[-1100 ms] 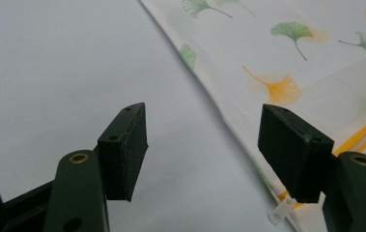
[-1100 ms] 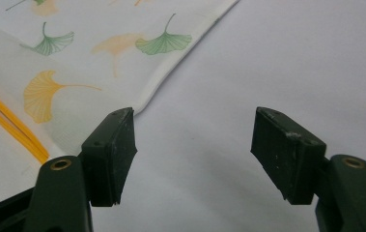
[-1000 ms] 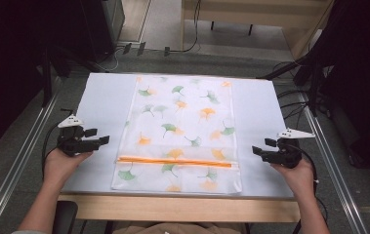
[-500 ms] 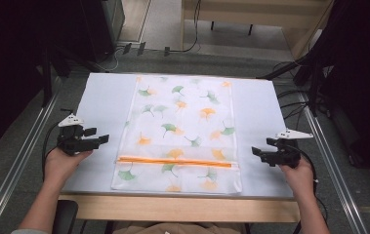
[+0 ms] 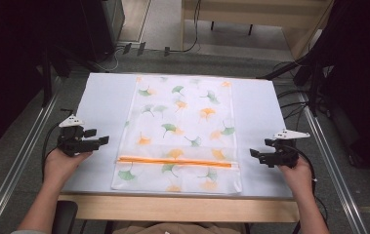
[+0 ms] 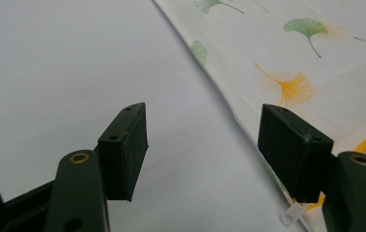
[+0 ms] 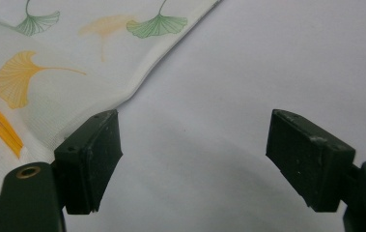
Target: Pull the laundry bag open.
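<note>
High view: one white mesh zip bag printed with green and orange ginkgo leaves (image 5: 180,134), flat along the middle of the pale grey table (image 5: 104,97), orange zipper (image 5: 175,161) crosswise near the front edge. Two grippers, left gripper (image 5: 103,141) and right gripper (image 5: 253,153), parked either side, both apart from the fabric.

Left gripper view: jaws wide, nothing between; bag's edge just beside the far pad, clear zipper pull (image 6: 290,216) close by.

Right gripper view: jaws just opened to their widest, empty, bag's edge (image 7: 137,82) beside one pad.

Likely risks: pinching a single thin layer, snagging mesh, dragging the bag askew through uneven pulls.
</note>
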Motion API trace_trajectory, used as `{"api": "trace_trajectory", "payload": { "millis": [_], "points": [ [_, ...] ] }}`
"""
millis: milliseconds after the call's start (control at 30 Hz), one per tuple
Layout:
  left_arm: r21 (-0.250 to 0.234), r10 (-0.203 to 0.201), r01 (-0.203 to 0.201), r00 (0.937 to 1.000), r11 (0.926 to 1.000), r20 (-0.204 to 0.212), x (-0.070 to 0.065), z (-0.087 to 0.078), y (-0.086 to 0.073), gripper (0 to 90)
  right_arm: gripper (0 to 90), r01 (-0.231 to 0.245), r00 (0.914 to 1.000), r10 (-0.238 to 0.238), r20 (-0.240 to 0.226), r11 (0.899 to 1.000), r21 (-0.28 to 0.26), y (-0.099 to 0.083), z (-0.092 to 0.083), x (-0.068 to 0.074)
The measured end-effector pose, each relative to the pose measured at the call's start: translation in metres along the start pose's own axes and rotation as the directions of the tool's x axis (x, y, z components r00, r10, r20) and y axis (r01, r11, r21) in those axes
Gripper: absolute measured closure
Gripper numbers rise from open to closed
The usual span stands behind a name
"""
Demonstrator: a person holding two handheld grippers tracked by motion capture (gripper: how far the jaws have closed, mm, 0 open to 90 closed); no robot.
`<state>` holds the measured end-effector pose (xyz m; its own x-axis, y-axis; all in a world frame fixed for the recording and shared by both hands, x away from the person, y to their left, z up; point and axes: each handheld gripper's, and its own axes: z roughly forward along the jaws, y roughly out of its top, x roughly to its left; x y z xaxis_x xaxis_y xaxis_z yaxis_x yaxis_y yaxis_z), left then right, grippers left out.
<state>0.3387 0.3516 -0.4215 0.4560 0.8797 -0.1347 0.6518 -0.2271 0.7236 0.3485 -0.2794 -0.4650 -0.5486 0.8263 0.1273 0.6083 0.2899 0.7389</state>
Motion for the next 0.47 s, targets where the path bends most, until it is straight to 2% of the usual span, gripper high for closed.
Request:
{"api": "trace_trajectory", "payload": {
  "millis": [333, 433, 467],
  "points": [
    [0.000, -0.009, 0.009, 0.9999, 1.0000, -0.009, 0.0002, 0.0017, 0.0000, 33.9, 21.2, 0.005, 1.0000, -0.005, -0.004, 1.000, 0.009, -0.0005, 0.0012, -0.0001],
    [-0.007, -0.014, 0.013, 0.9996, 0.9999, -0.024, 0.0012, 0.0021, 0.0000, 30.8, 21.1, 0.008, 1.0000, -0.008, -0.001, 1.000, 0.013, -0.0008, 0.0023, 0.0000],
    [-0.001, -0.007, 0.006, 0.9990, 1.0000, -0.045, 0.0014, 0.0031, -0.0005, 29.2, 21.0, 0.007, 1.0000, -0.007, -0.002, 1.000, 0.015, -0.0011, 0.0028, 0.0000]
  ]
}}
